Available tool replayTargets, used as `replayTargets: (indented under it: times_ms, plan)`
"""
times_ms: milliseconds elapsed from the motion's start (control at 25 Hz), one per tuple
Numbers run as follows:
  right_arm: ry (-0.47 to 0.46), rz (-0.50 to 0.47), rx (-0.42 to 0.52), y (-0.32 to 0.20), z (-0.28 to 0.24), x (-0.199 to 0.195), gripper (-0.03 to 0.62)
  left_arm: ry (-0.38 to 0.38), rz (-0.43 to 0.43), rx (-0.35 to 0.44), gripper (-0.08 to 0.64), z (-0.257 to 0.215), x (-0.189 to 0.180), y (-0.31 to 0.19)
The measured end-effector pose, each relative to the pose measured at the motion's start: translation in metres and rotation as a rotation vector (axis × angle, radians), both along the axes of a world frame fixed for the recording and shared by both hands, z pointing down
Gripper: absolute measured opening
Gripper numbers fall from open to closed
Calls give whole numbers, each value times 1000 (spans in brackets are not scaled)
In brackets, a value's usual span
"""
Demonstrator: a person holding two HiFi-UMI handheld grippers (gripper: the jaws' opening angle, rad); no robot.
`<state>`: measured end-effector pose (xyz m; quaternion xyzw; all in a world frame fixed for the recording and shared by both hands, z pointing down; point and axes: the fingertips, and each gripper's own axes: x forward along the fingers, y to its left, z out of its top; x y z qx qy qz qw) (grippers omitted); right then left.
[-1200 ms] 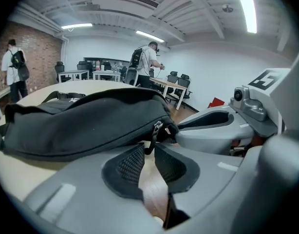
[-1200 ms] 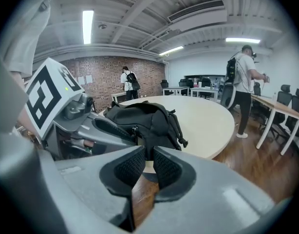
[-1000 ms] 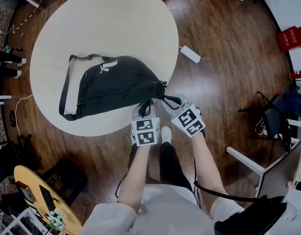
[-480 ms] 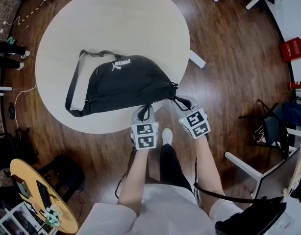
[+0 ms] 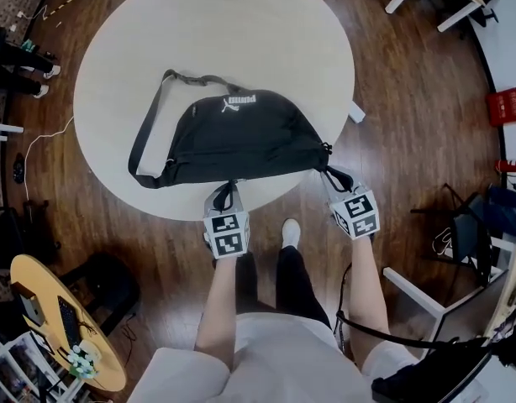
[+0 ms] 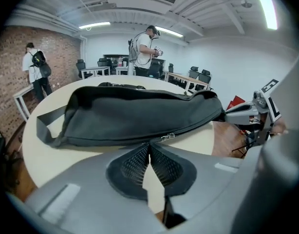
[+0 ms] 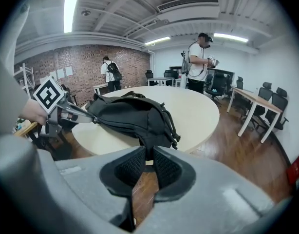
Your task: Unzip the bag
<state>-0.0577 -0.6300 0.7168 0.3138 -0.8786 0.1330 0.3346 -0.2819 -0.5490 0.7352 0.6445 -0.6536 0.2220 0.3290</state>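
Note:
A black waist bag [image 5: 241,133] lies on the round pale table [image 5: 199,23] with its strap looped to the left. My left gripper [image 5: 225,198] is at the bag's near edge, shut on the zipper's black pull. In the left gripper view the metal slider [image 6: 168,137] sits just beyond the closed jaws, about midway along the bag [image 6: 140,116]. My right gripper [image 5: 336,177] is off the table's right edge, shut on the strap tab at the bag's right end [image 7: 148,150], which is drawn taut.
A white power strip [image 5: 356,112] lies on the wooden floor right of the table. Two people stand at desks far behind the table [image 6: 144,50]. A yellow side table [image 5: 56,309] is at the lower left, and chairs and desks are at the right.
My left gripper has slid left along the bag's near edge with the zipper pull, away from the right gripper. The gap between the two grippers has widened.

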Motion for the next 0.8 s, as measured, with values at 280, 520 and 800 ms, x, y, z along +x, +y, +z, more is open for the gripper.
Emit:
replayTargets:
  times_ms: [280, 520, 800]
  plan:
    - [45, 46, -1, -5, 7, 4, 38, -66, -130, -9, 26, -1, -110, 30]
    - [86, 62, -2, -6, 12, 6, 38, -114, -130, 12, 26, -10, -171, 44]
    - [96, 180, -26, -2, 22, 4, 44, -24, -59, 36, 35, -15, -168, 51]
